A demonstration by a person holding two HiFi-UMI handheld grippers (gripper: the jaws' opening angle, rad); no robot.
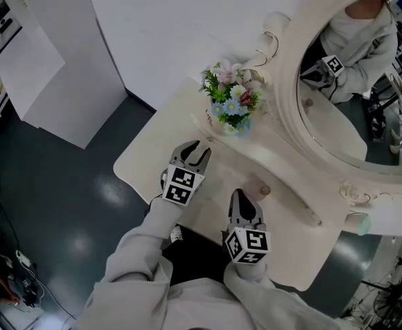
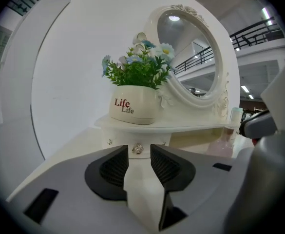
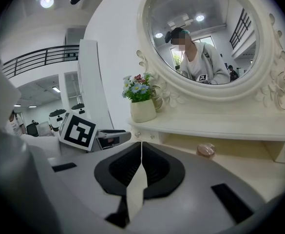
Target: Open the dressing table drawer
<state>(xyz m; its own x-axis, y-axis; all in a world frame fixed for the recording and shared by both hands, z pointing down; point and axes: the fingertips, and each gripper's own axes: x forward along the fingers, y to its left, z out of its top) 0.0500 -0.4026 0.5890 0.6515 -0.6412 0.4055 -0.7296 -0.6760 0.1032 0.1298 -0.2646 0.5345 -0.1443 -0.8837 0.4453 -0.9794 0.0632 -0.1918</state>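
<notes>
The white dressing table (image 1: 152, 150) carries a raised shelf with a small drawer (image 2: 120, 141) under it. The drawer's metal knob (image 2: 138, 149) lies in line with the gap of my left gripper (image 2: 139, 146), at the fingertips; the pads do not touch it. In the head view the left gripper (image 1: 199, 148) stands open, pointing at the shelf below the flower pot (image 1: 231, 108). My right gripper (image 1: 240, 194) is shut with nothing in it, hanging over the tabletop to the right. From the right gripper view its jaws (image 3: 141, 143) meet tightly.
An oval mirror (image 1: 290, 126) stands at the back right, and a person in a light top shows in it. A small pink object (image 1: 264, 190) and a bottle (image 1: 358, 222) sit on the table. A white partition (image 1: 56, 60) stands at the left over dark floor.
</notes>
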